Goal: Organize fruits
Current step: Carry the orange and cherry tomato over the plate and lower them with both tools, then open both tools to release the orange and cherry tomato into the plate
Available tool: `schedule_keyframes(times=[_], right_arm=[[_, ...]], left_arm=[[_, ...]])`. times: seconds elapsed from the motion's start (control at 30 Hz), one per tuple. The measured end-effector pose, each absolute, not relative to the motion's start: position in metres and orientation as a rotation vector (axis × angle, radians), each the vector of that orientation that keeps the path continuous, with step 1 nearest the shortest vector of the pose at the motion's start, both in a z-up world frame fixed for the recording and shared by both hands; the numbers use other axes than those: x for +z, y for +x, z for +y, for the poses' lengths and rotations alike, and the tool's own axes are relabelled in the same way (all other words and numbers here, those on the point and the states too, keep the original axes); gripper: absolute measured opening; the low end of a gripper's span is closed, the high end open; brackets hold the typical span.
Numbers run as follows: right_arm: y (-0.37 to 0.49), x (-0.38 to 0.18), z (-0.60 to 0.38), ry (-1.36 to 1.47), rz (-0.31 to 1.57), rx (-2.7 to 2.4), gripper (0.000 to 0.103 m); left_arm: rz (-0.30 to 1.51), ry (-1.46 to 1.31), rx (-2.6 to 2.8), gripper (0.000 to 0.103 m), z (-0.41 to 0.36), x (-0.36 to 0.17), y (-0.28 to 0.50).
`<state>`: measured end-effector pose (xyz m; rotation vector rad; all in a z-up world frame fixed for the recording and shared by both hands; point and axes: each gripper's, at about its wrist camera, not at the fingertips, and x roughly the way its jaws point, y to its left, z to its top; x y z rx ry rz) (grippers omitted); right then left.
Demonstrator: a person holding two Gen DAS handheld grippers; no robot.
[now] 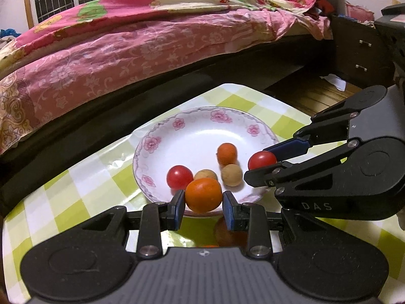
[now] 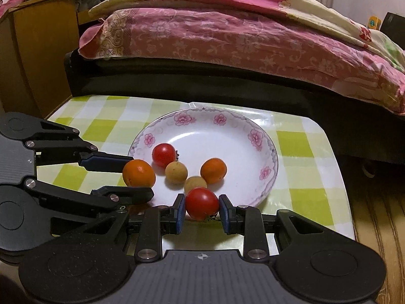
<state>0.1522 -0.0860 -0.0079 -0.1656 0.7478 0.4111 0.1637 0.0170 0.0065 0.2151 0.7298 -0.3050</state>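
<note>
1. Plate [image 1: 202, 131]: white, shallow, with pink flowers round the rim; it stands on the bench [image 1: 76, 185], which wears a green-and-white checked cover. Landmark for all entries below.
2. Left tongs [image 1: 203, 204]: clamped on an orange fruit [image 1: 203, 195], blue pads [image 1: 180, 206] pressing its two sides. The fruit hangs at the plate's near rim; whether it touches the plate cannot be told. In the right wrist view the same tongs [image 2: 141, 174] come in from the left edge of the plate.
3. Right tongs [image 2: 202, 209]: clamped on a red cherry tomato [image 2: 202, 203], a pad on each side, at the plate's near rim; a bit of green stalk shows underneath. In the left wrist view the tongs [image 1: 265, 162] reach in over the plate's right edge.
4. Second red cherry tomato [image 2: 164, 155]: loose in the plate, left of centre in the right wrist view.
5. Second orange fruit [image 2: 214, 170]: loose in the plate, near its middle.
6. Two tan round fruits [image 2: 176, 172] [image 2: 195, 183]: in the plate, side by side between the loose tomato and the loose orange fruit.
7. Bed [image 1: 126, 45]: beyond the plate, under a pink floral cover.
8. Dark cabinet with drawers [image 1: 359, 55]: beyond the plate to the right in the left wrist view.
</note>
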Motion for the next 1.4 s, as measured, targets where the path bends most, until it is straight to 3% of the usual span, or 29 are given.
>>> schedule_keyframes(times=[1.4], right_arm=[[0.179,-0.029,-0.08,-0.222,0.738,0.397,0.028]], left_arm=[[0.731,0.256,-0.288,0.041,0.016,-0.009,0.182]])
